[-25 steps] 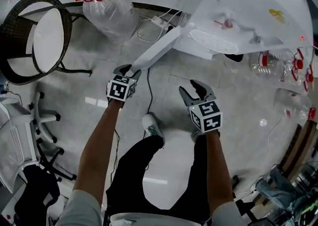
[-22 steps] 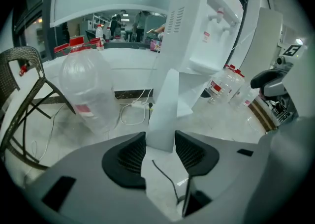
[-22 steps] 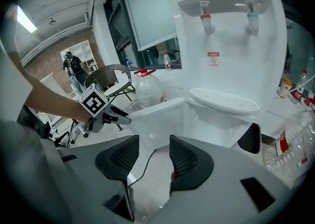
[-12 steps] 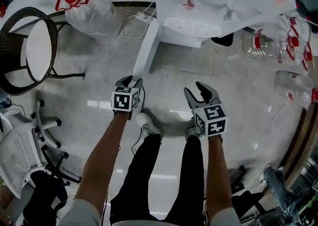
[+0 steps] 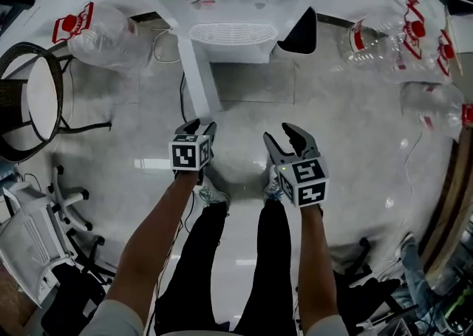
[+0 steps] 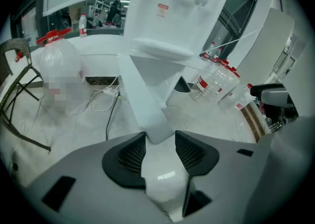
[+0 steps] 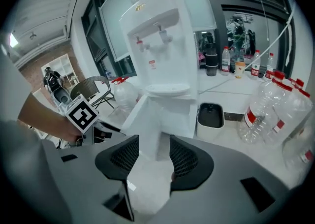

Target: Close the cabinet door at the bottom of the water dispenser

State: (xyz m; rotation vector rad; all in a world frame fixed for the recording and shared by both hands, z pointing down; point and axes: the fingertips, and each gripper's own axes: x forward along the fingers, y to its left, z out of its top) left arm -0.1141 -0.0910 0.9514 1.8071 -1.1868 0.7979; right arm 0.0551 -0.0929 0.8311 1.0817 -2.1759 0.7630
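- At the far left, a wicker chair (image 5: 9,117) is standing on the floor, and a big empty water bottle (image 5: 96,28) is lying just beyond it to the right.
- You are holding the left gripper (image 5: 201,126) at the near end of the cabinet door (image 5: 194,69). Its tongs have just been opening a little, and the door's free edge is sitting between their tips, touching both pads.
- The door is standing wide open, reaching from the left side of the water dispenser (image 5: 230,2) out toward you, and it is showing edge-on from above.
- You are holding the right gripper (image 5: 281,135) to the right of the door, apart from it, with its tongs standing apart over bare floor.
- A black bin (image 5: 299,32) is sitting just right of the dispenser, and more bottles (image 5: 388,38) are lying at the far right.
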